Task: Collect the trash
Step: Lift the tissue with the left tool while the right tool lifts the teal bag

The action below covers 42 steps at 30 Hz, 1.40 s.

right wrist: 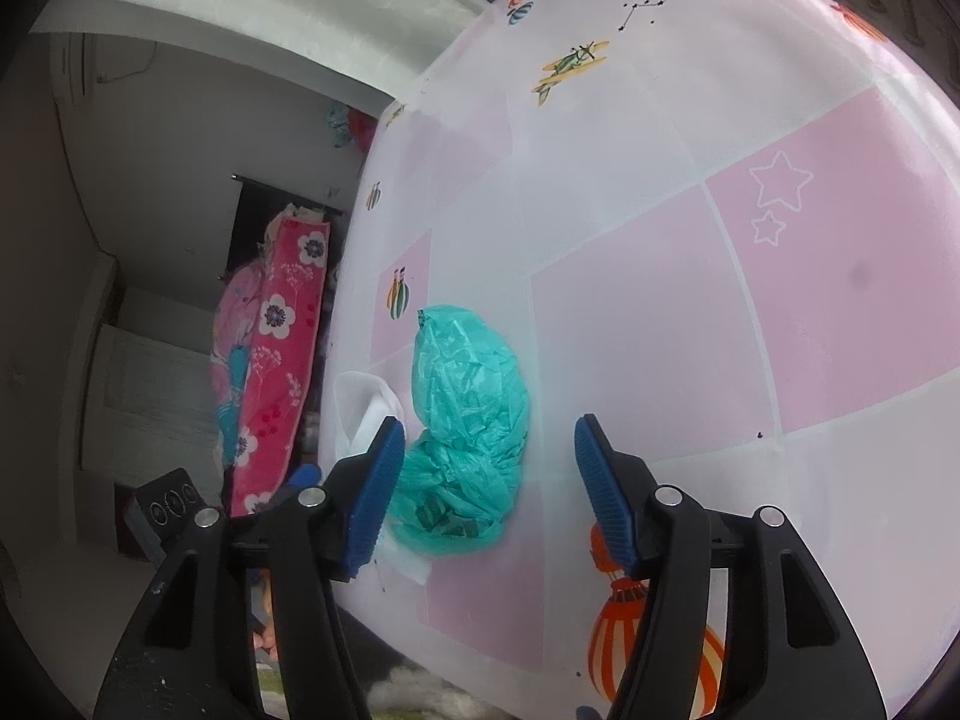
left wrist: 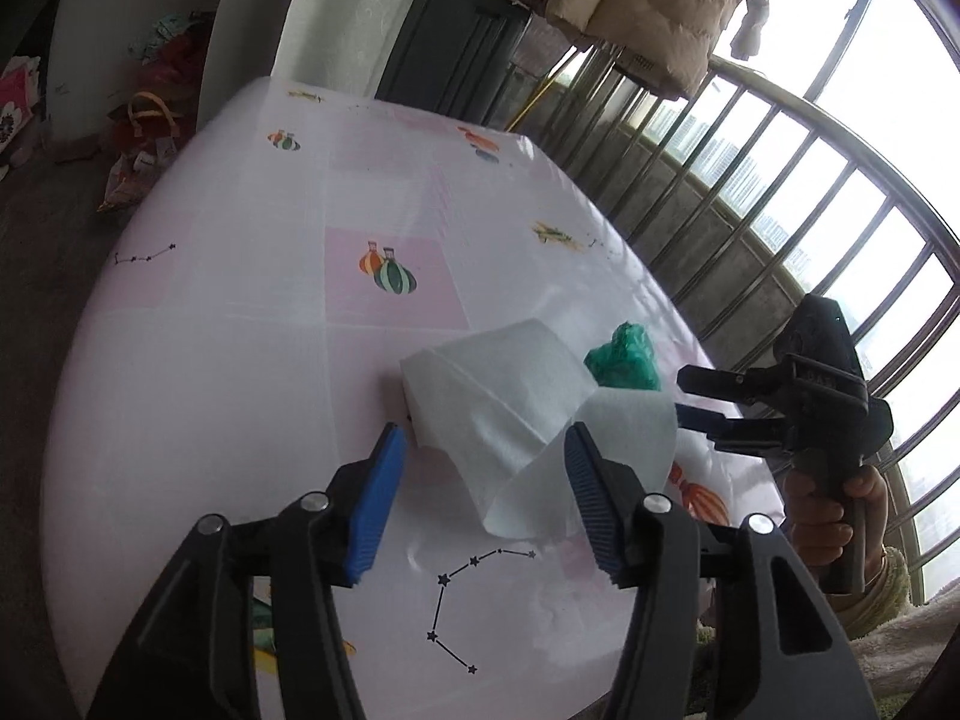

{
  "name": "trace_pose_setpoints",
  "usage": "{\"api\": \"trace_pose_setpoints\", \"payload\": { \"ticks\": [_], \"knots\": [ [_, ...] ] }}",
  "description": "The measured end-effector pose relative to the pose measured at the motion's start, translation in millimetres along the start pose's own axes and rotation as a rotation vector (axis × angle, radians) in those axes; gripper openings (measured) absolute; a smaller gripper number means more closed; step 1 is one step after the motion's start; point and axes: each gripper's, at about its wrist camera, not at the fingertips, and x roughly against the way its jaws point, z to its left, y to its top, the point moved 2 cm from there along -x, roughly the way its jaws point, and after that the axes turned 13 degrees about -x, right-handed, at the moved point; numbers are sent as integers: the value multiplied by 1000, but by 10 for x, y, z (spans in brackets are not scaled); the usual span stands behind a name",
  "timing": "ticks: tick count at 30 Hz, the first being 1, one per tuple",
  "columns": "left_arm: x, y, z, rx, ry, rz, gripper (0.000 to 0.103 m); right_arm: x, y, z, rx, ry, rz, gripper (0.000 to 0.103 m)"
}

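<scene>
1. My left gripper (left wrist: 483, 501) stands spread at the bottom of the left wrist view, with a loose fold of the white tissue (left wrist: 504, 405) between its pads; neither pad presses it.
2. My right gripper (right wrist: 489, 495) is spread too, the crumpled green plastic bag (right wrist: 465, 426) lying just inside its left pad.
3. Both pieces lie on the pink-and-white table (left wrist: 240, 360), bag at centre right, touching the tissue.
4. The table bears only printed balloons, planes and star lines; I can read no writing.
</scene>
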Motion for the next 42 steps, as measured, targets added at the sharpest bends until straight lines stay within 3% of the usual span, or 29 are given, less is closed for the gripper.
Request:
{"api": "trace_pose_setpoints", "payload": {
  "ticks": [7,13,18,22,26,32,42],
  "knots": [
    [-386,173,-83,-54,18,47,59,-80,-7,0,-21,6,26,66],
    [-770,136,-70,-109,151,171,59,-158,25,36,-11,-21,34,67],
    [-815,80,-154,-184,243,178,53,-271,31,111,19,-35,39,67],
    [-857,65,-242,-245,303,181,45,-305,34,120,38,-59,36,53],
    [-860,78,-254,-251,306,176,34,-288,40,57,17,-27,43,39],
    [-878,93,-309,-263,310,178,26,-87,96,10,19,-44,-16,36],
    [-901,102,-313,-268,325,175,24,180,140,-124,-3,-46,-95,35]
  ]
}}
